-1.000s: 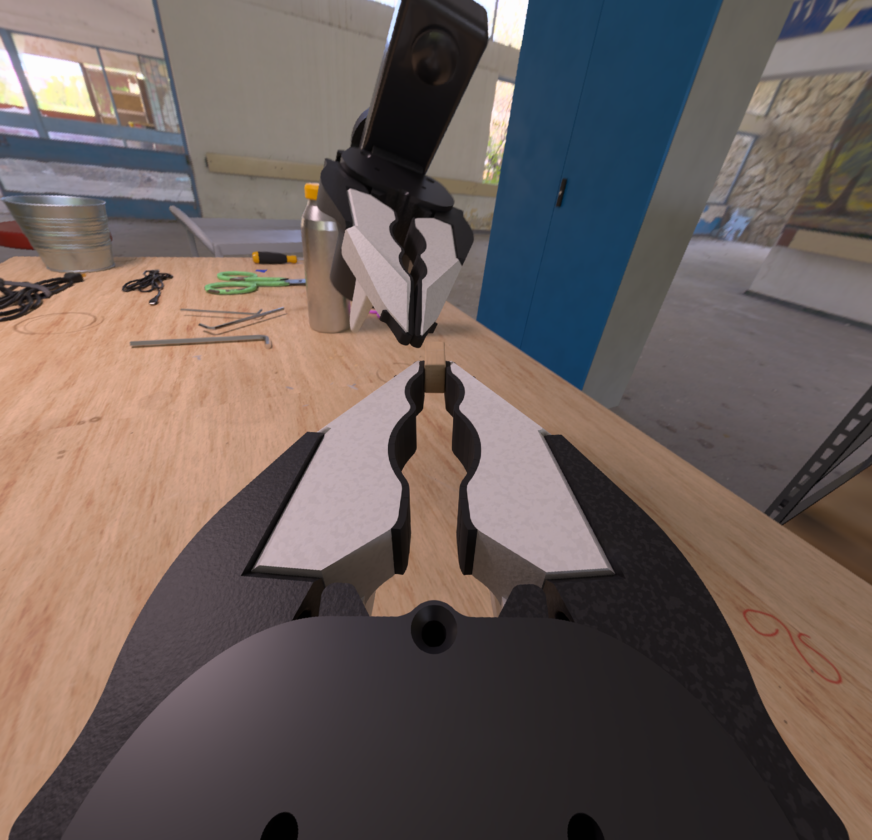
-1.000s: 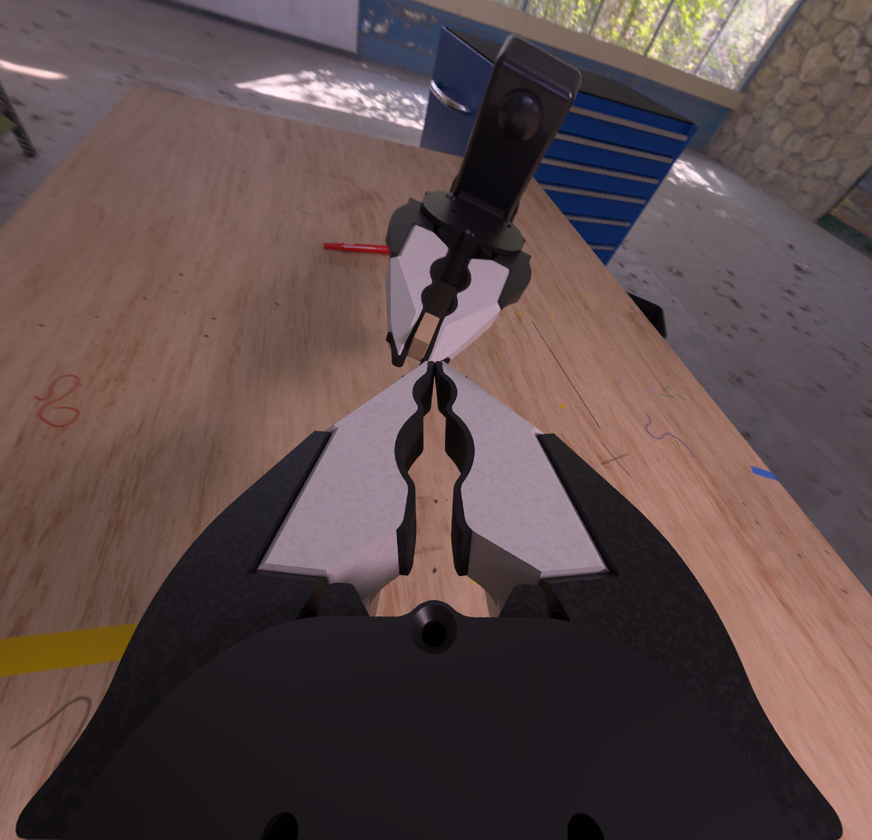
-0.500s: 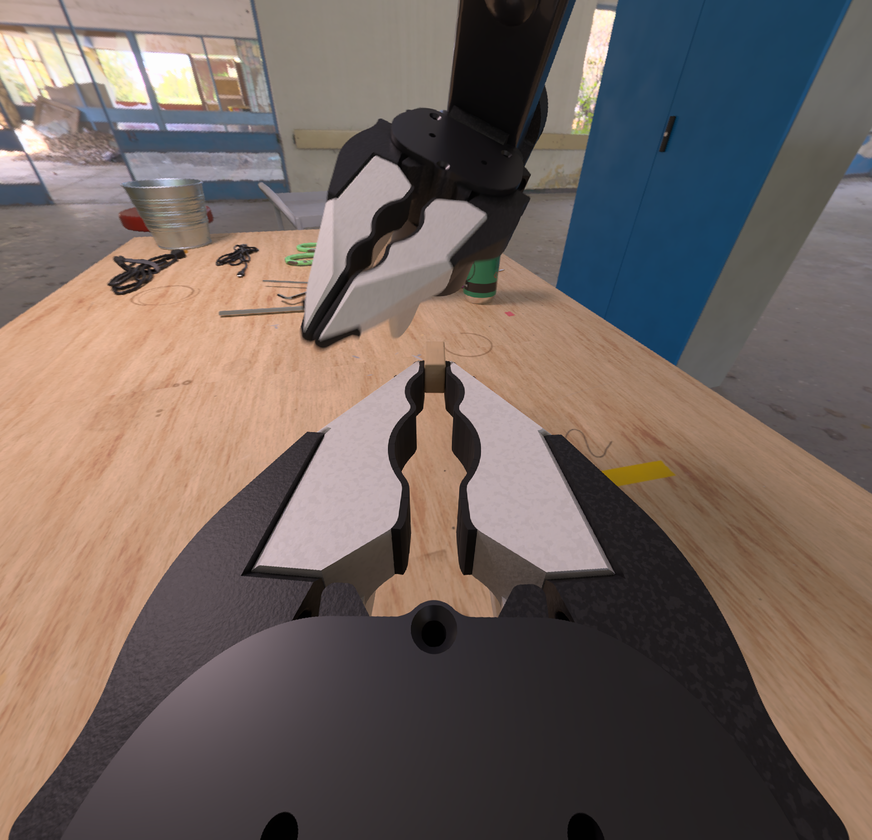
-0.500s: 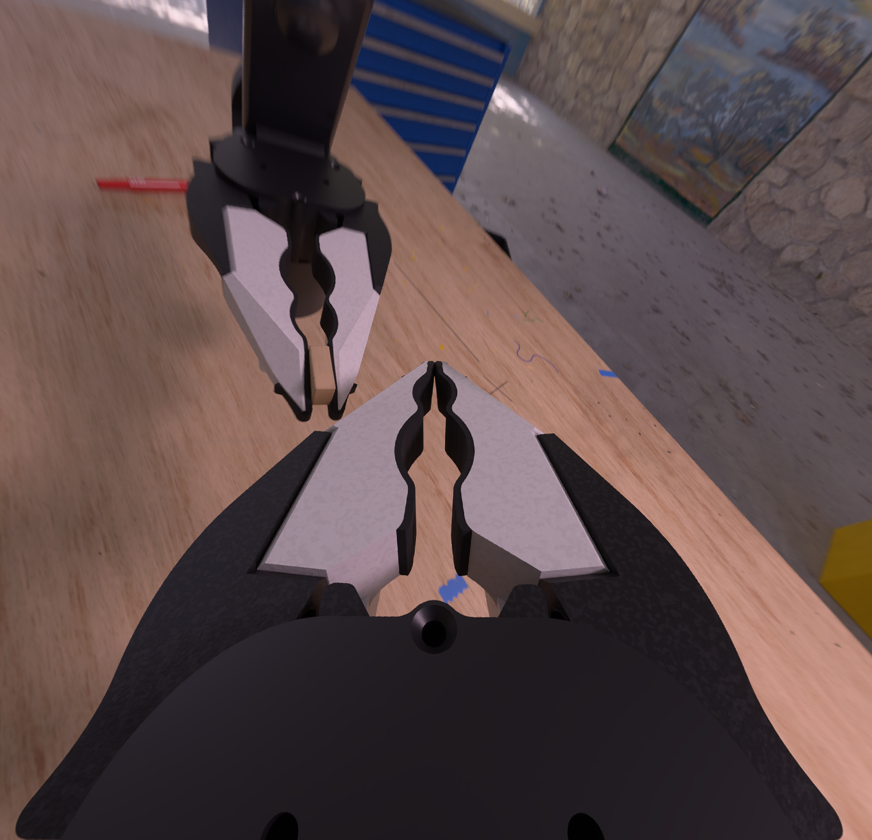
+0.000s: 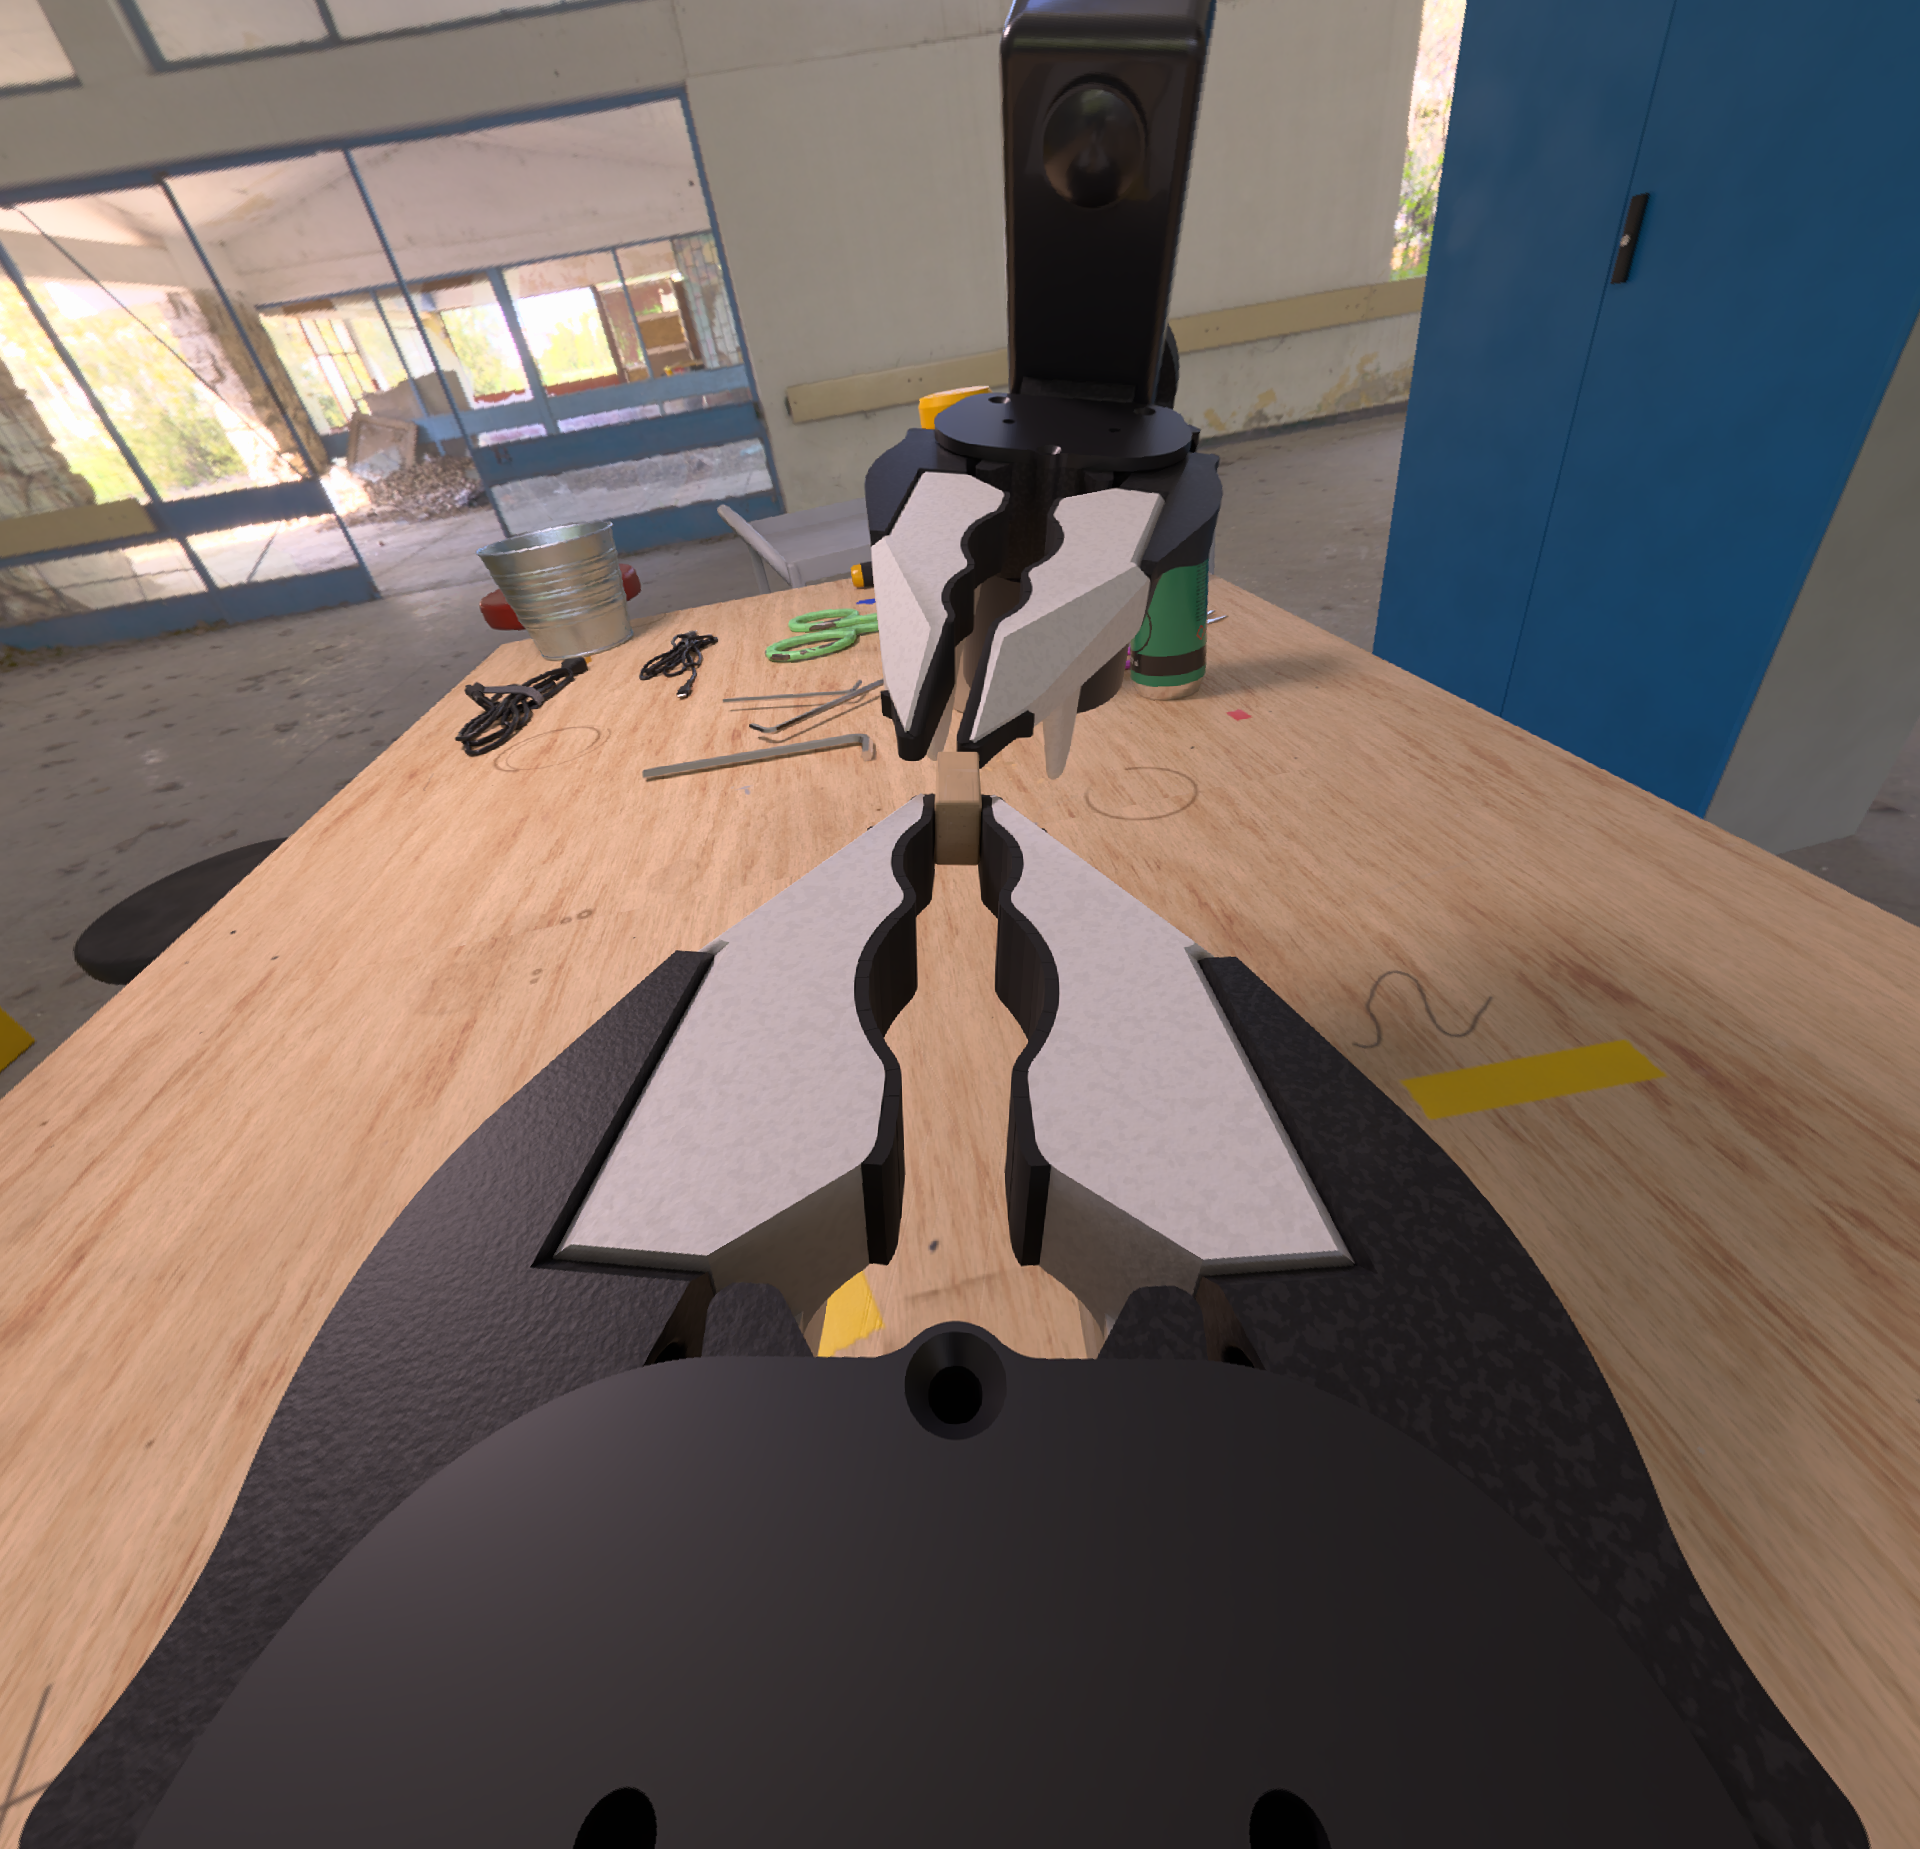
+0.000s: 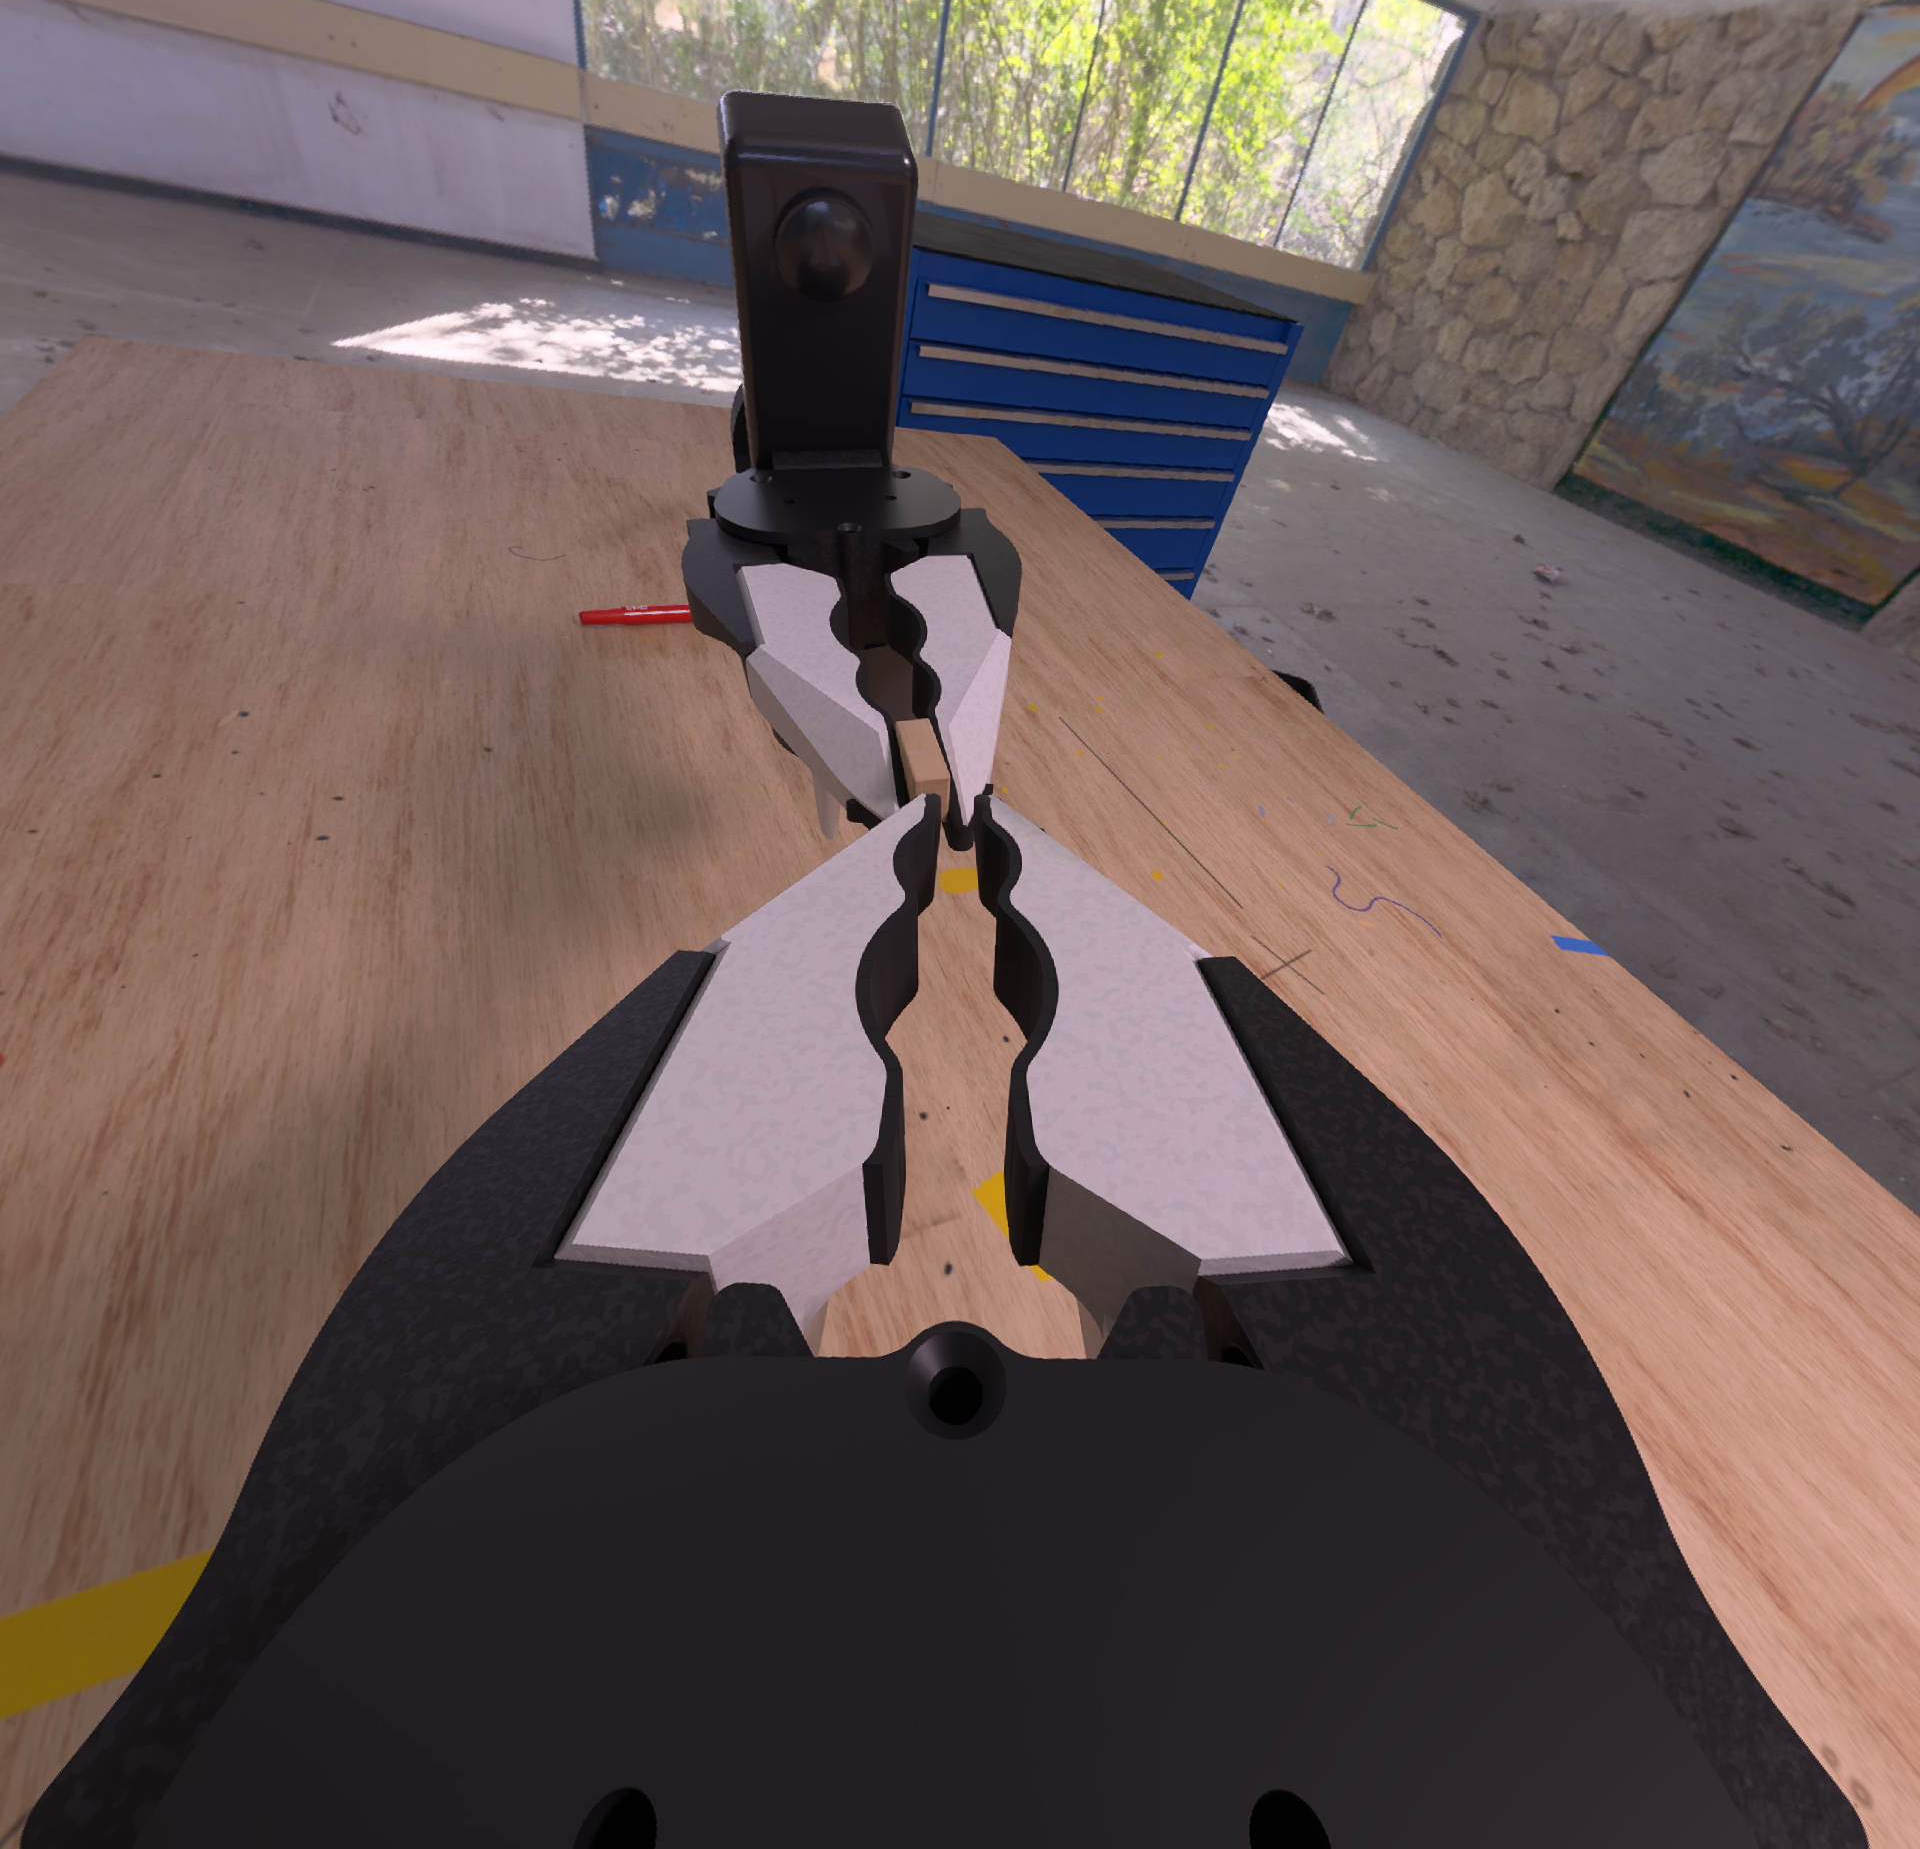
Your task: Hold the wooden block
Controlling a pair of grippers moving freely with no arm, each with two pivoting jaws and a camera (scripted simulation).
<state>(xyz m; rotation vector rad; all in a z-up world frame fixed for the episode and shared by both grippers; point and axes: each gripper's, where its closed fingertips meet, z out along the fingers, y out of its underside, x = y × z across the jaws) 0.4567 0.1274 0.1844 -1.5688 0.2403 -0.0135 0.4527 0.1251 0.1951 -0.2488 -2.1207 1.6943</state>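
Note:
The small wooden block [image 5: 956,820] is clamped upright between my left gripper's [image 5: 956,831] fingertips, above the wooden table [image 5: 416,968]. My right gripper [image 5: 943,750] faces it head-on, its tips just beyond the block's upper end. In the right wrist view my right gripper [image 6: 956,818] is slightly open with nothing clamped between its tips. There the block [image 6: 925,760] shows just past them, held in the left gripper [image 6: 930,791]. I cannot tell whether the right fingertips touch the block.
At the table's far end stand a metal bucket [image 5: 556,589], black cables [image 5: 520,703], green scissors [image 5: 821,636], hex keys [image 5: 758,760] and a green can [image 5: 1169,636]. A blue cabinet [image 5: 1662,345] stands right. A red pen [image 6: 634,615] lies behind the left gripper, with blue drawers [image 6: 1091,417] beyond.
My right gripper has gone from shut to slightly open and swung back from the side to face the left gripper tip to tip. The left gripper has kept hold of the block.

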